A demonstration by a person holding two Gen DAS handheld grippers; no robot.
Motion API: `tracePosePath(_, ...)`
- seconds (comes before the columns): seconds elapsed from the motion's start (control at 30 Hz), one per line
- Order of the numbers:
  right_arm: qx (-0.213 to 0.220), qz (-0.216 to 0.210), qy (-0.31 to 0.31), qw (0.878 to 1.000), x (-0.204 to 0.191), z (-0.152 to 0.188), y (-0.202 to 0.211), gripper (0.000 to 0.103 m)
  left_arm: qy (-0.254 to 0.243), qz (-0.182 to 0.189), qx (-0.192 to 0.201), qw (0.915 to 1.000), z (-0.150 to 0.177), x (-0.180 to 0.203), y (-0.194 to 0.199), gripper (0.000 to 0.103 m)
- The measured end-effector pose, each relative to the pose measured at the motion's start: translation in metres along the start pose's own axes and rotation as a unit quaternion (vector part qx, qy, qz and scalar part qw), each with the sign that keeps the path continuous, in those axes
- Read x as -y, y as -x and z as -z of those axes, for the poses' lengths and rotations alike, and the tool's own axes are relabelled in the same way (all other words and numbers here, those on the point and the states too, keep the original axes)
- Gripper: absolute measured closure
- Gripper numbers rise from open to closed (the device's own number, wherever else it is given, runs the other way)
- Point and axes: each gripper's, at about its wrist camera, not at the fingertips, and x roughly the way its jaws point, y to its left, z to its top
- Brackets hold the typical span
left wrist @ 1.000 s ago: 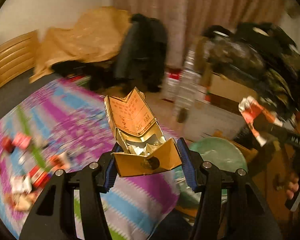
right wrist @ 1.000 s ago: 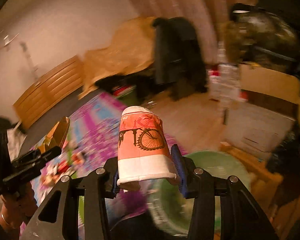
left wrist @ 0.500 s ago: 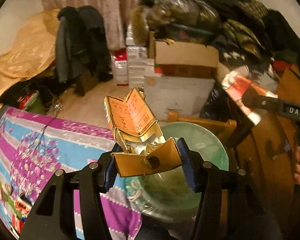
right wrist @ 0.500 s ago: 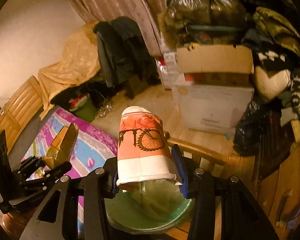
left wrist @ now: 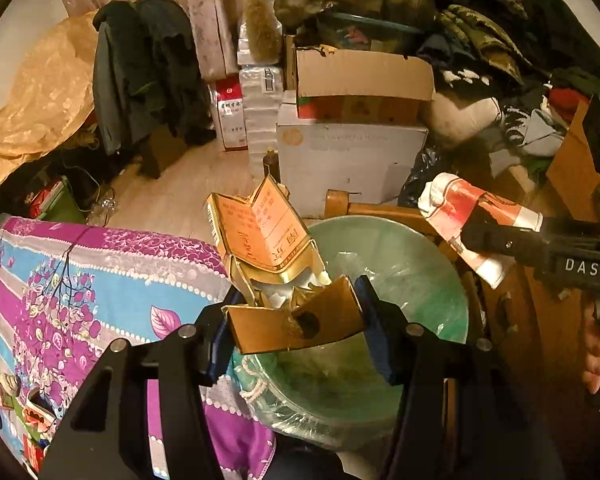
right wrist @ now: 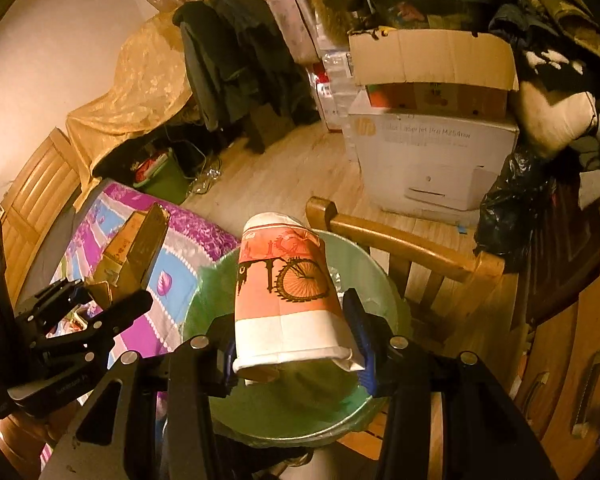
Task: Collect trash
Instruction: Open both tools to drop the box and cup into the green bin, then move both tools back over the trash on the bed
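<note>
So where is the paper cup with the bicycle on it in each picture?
Left wrist view: the paper cup is at the right edge, lying sideways, clamped in the right gripper.
Right wrist view: the cup is bottom centre, between that gripper's blue pads.
Shared landmark: the green bin lies just under the cup in both views.

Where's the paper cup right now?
The paper cup is clamped in the right gripper, centre of the right wrist view, above the green bin.
</note>
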Motion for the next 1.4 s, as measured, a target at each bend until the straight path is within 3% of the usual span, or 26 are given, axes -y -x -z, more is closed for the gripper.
tracePosePath(0.2,-0.007,-0.002,0.002,1.000,-0.001,0.003,-0.008,0.056,-0.001,0.016,-0.012,0.9998,0.000,0.001,-0.010,0.047)
tracePosePath(0.33,-0.020,0.007,0.001,1.000,0.002,0.006,-0.017,0.042,0.009,0.031,-0.021,0.9993,-0.003,-0.002,-0.018,0.029)
tracePosePath(0.5,-0.011,0.006,-0.012,1.000,0.010,0.003,-0.014,0.040,0.028,0.035,-0.023,0.9987,0.002,-0.012,-0.017,0.029)
tracePosePath(0.8,-0.005,0.004,-0.005,1.000,0.003,0.004,-0.013,0.041,0.053,0.020,-0.011,0.9983,0.010,-0.026,-0.005,0.029)
tracePosePath(0.9,0.006,0.006,0.004,1.000,-0.004,0.005,-0.011,0.041,0.062,0.000,-0.003,0.9981,0.016,-0.031,0.004,0.029)
tracePosePath(1.0,0.041,0.015,0.034,0.998,-0.022,0.009,-0.003,0.041,0.084,-0.042,0.016,0.9955,0.031,-0.040,0.018,0.029)
tracePosePath(1.1,0.094,0.030,0.072,0.992,-0.047,0.017,0.010,0.041,0.117,-0.110,0.051,0.9857,0.059,-0.057,0.045,0.025)
tracePosePath(1.2,0.158,0.034,0.114,0.980,-0.079,0.031,0.024,0.041,0.146,-0.194,0.071,0.9673,0.090,-0.076,0.069,0.023)
tracePosePath(1.4,0.215,-0.020,0.179,0.960,-0.160,0.060,0.032,0.041,0.201,-0.296,0.071,0.9309,0.149,-0.117,0.117,0.022)
